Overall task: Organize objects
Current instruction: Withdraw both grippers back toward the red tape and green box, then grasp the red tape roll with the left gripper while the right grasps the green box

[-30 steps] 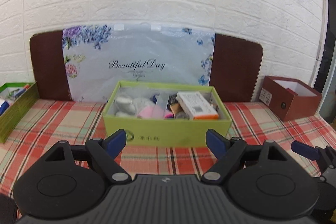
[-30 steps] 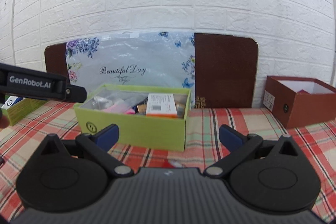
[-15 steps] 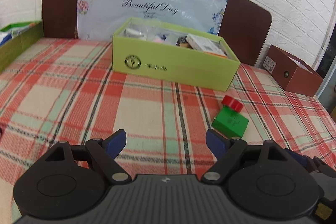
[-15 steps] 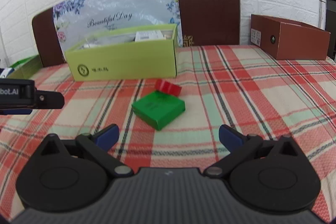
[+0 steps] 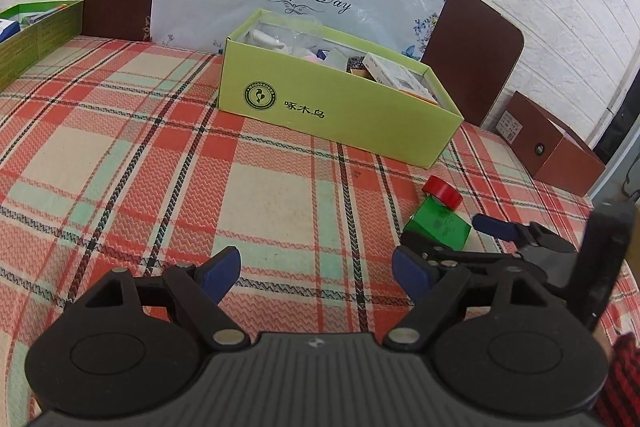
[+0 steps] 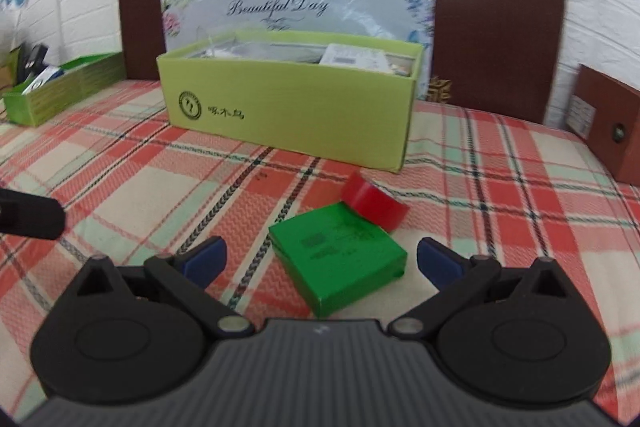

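Both views have tipped down since a second ago, from the wall to the plaid-clothed worktop (image 6: 120, 187). Low in the right wrist view, the right tool (image 6: 322, 259) hangs spread and empty just short of the flat green cardboard box (image 6: 340, 255), which leans against a red tape roll (image 6: 374, 201). The left tool (image 5: 316, 273) is likewise released over bare cloth. A good grasp would square the pads across the box's parallel sides. Contents of the lime-green open carton (image 6: 288, 107) are mostly hidden by its wall.
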`<control>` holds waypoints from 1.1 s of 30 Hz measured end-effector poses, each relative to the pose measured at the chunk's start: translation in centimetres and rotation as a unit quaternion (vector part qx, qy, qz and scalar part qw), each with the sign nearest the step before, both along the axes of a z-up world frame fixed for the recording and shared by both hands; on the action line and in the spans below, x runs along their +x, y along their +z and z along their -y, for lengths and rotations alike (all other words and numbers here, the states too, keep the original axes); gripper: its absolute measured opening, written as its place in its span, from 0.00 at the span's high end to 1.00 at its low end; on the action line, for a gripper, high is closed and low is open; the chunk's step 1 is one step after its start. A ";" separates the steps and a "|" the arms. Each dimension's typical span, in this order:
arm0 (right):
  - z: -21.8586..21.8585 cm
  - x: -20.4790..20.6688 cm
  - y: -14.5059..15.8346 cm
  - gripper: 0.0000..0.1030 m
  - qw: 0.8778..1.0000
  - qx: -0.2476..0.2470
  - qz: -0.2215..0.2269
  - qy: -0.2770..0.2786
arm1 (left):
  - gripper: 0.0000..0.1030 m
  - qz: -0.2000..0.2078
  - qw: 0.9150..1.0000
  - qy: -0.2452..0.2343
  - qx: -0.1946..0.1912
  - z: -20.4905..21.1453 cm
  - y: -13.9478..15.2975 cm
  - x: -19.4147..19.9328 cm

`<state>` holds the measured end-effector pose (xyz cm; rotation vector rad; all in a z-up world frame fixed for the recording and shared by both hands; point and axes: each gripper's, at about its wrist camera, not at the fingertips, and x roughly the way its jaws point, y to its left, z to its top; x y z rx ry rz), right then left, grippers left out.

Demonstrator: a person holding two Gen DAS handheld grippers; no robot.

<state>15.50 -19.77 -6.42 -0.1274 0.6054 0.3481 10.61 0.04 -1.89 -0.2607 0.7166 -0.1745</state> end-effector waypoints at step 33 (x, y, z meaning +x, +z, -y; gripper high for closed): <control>5.3 -11.6 0.1 0.33 0.986 0.035 -0.051 -0.154 | 0.52 0.042 0.965 -0.238 0.097 16.8 -3.7 11.5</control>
